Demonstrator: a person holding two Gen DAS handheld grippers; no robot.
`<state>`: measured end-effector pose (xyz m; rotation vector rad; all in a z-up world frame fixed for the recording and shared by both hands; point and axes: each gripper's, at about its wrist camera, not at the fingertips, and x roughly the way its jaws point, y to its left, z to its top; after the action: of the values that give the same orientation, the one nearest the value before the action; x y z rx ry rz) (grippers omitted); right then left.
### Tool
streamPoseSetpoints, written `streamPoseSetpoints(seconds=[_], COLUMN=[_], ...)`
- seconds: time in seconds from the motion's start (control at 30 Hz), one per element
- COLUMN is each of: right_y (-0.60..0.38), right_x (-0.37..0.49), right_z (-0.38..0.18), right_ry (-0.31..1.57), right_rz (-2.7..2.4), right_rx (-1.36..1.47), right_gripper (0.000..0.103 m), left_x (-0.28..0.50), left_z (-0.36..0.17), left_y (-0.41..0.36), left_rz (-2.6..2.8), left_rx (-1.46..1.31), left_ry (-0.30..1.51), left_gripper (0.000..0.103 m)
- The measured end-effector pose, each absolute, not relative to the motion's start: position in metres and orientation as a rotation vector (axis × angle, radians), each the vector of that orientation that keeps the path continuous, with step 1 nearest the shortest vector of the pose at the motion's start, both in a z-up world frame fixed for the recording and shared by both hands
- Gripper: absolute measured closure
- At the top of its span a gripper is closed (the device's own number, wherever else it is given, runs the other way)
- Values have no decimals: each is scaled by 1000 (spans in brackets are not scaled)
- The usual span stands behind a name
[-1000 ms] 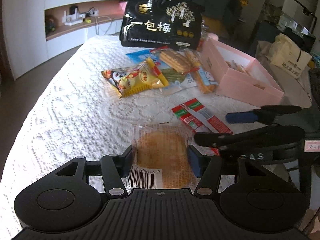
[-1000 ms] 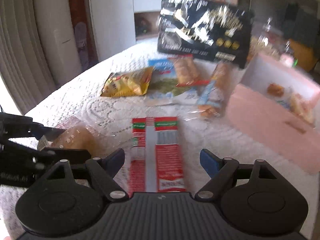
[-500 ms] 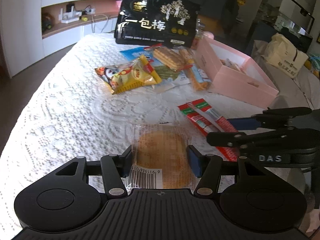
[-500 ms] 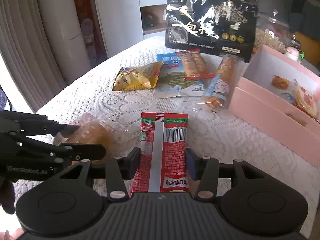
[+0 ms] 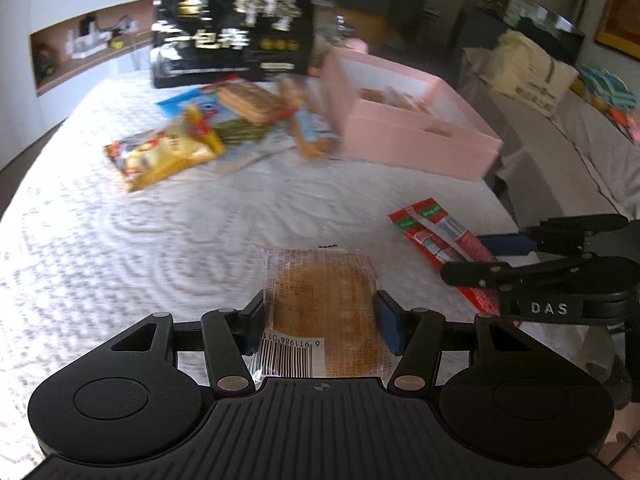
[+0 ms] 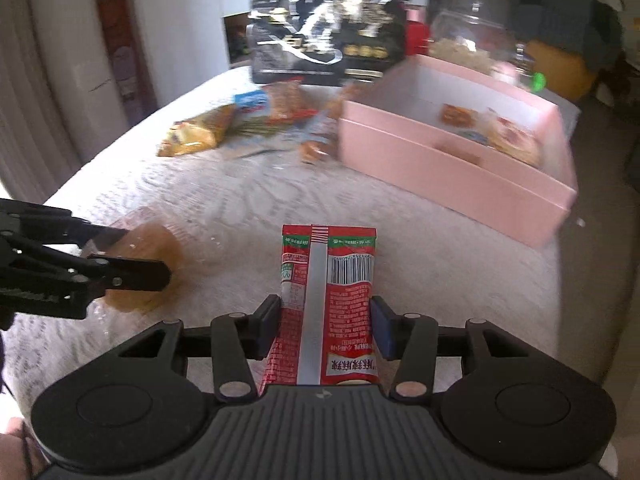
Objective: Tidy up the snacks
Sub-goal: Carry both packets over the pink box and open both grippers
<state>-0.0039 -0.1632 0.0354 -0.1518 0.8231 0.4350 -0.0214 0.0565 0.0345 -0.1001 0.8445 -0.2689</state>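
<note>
Left gripper [image 5: 320,322] fingers clamp the clear-wrapped round pastry [image 5: 322,304]; right gripper [image 6: 325,328] fingers clamp the red snack packet [image 6: 329,300]. Pink box [image 6: 452,176] sits near worktop's far edge.

My left claw [image 5: 320,322] and right claw [image 6: 324,330] are matte black: ribbed bases, round housings, silver screws, blue pads [image 5: 388,326]; one reads "DAS".

A white textured cloth [image 5: 120,232] covers the tabletop, brightly lit. At the far left, white wall shelving [image 5: 80,40] with wooden-backed niches holds small clutter. To the right stands a pale grey sofa [image 5: 560,152] with a cream bag [image 5: 528,72] on it. Ribbed curtains [image 6: 24,100] hang left.
</note>
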Motion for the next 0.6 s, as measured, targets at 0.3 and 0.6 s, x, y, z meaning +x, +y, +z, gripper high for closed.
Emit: streamPoseSetpoints(seconds=[0.3, 0.6], right_y=[-195, -216], right_x=[-13, -18], right_z=[33, 34], right_ry=[809, 783], right_rz=[362, 308], right_rx=[-97, -43], right_gripper=[55, 55], left_x=[-18, -9], left_z=[35, 40], left_y=[24, 3], left_rz=[-329, -401], left_rx=[-48, -36], left_ry=[855, 849], left_gripper=[42, 42])
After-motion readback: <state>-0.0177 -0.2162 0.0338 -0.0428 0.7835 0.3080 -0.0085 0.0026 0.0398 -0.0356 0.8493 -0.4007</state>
